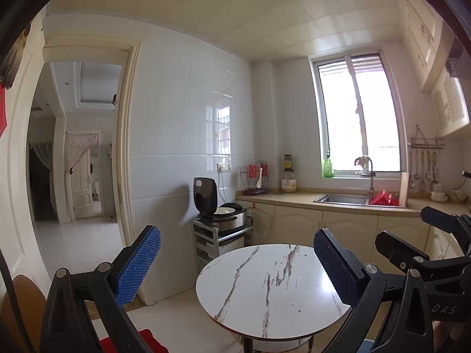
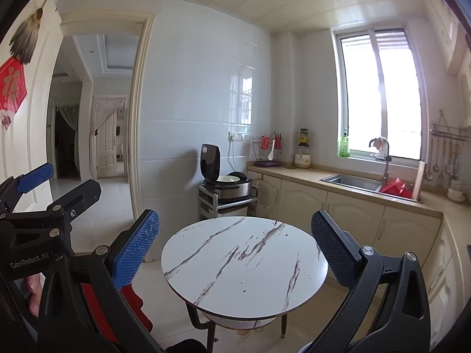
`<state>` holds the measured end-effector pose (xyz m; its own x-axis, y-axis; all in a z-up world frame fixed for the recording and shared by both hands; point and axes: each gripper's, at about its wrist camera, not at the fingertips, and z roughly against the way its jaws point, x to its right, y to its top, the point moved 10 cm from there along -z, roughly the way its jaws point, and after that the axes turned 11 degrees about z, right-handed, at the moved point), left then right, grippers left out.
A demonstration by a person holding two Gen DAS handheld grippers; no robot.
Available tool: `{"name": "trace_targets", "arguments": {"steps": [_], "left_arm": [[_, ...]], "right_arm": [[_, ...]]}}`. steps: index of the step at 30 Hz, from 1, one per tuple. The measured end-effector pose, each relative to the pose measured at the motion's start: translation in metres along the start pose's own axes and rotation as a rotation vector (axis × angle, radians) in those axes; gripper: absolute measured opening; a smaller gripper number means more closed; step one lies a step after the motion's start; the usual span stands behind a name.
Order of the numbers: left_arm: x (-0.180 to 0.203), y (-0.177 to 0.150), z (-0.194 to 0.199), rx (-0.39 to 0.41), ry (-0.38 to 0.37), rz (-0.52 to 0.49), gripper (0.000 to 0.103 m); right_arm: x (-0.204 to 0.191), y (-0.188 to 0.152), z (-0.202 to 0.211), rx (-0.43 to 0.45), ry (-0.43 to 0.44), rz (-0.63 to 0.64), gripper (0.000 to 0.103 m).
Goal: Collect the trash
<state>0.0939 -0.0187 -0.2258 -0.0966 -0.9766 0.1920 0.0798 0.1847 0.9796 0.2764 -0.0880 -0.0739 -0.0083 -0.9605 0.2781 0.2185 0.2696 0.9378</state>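
Both grippers hang above the round marble table (image 2: pixel 244 267), left gripper (image 1: pixel 237 267) spread wide and empty, right gripper (image 2: pixel 235 250) spread wide too. A few dark specks (image 2: pixel 243 283) dot the tabletop's near edge, possibly crumbs; too small to tell.

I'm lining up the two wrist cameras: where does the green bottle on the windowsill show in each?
Left wrist: green bottle right of centre, at the window's lower left corner.
Right wrist: green bottle right of centre, same corner.
Shared landmark: the sink faucet just to its right.
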Motion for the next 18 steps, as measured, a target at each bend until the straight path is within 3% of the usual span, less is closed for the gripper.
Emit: {"name": "trace_targets", "arguments": {"steps": [8,18], "left_arm": [[0.008,-0.024,0.019,-0.006,-0.035,-0.004,0.102],[0.003,0.009,0.008,-0.001,-0.026,-0.021,0.102]], "right_arm": [[0.021,-0.005,0.013,0.003,-0.042,-0.011,0.103],[0.021,-0.006,0.015,0.004,-0.036,-0.019,0.103]]}}
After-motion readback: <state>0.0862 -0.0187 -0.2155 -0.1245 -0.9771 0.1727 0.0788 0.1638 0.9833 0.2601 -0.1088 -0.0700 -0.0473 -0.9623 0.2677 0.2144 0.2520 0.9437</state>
